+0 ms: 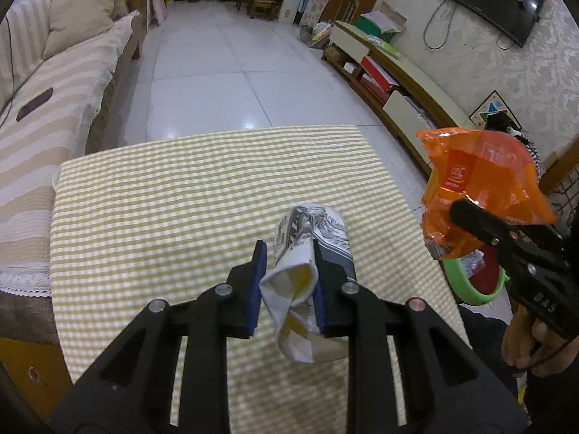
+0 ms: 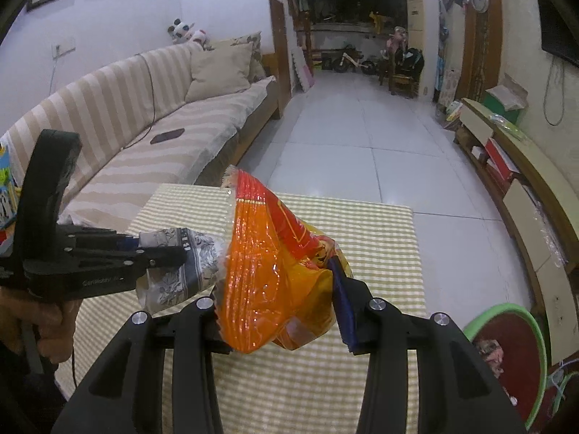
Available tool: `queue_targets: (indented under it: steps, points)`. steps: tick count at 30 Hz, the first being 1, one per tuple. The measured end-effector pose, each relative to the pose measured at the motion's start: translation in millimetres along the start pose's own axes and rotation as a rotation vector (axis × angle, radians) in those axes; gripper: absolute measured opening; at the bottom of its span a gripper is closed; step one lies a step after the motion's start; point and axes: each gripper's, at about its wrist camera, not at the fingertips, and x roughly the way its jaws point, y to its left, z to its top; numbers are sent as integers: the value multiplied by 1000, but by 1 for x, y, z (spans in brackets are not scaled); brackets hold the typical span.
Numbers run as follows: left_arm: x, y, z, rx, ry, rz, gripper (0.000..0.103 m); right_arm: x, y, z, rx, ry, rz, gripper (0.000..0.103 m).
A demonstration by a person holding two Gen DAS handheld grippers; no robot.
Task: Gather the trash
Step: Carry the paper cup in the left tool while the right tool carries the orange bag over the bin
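Two grippers are seen, each closed on a piece of trash above the checked desk [image 1: 181, 195]. In the left wrist view, low centre of the frame, the left gripper [image 1: 287, 282] has its jaws clamped on a crumpled printed paper wrapper [image 1: 307, 238], which is lifted clear of the cloth. At the right edge of that frame, the right gripper [image 1: 466, 213] is gripping an orange snack bag [image 1: 481, 177], held by a hand [image 1: 521, 340]. In the right wrist view the same bag [image 2: 267, 271] is pinched between the jaws at lower centre. A green-rimmed bin [image 2: 535, 329] is seen at the lower right, beside the desk. Farther off, a striped sofa [image 2: 152, 123] lies at the left and a tiled floor [image 2: 347, 137] stretches to the upper centre.
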Motion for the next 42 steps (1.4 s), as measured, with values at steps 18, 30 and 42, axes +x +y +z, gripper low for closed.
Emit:
queue_targets:
  steps: [18,30,42]
  points:
    - [-68,-96,-7,99,-107,-56,22,-121,-50,-19,132,-107,-56,40]
    - [-69,-162,-4,147,-126,-112,22,-173,-101,-37,194,-138,-136,40]
    - [-48,-214,-1,175,-108,-156,22,-194,-159,-53,279,-136,-207,40]
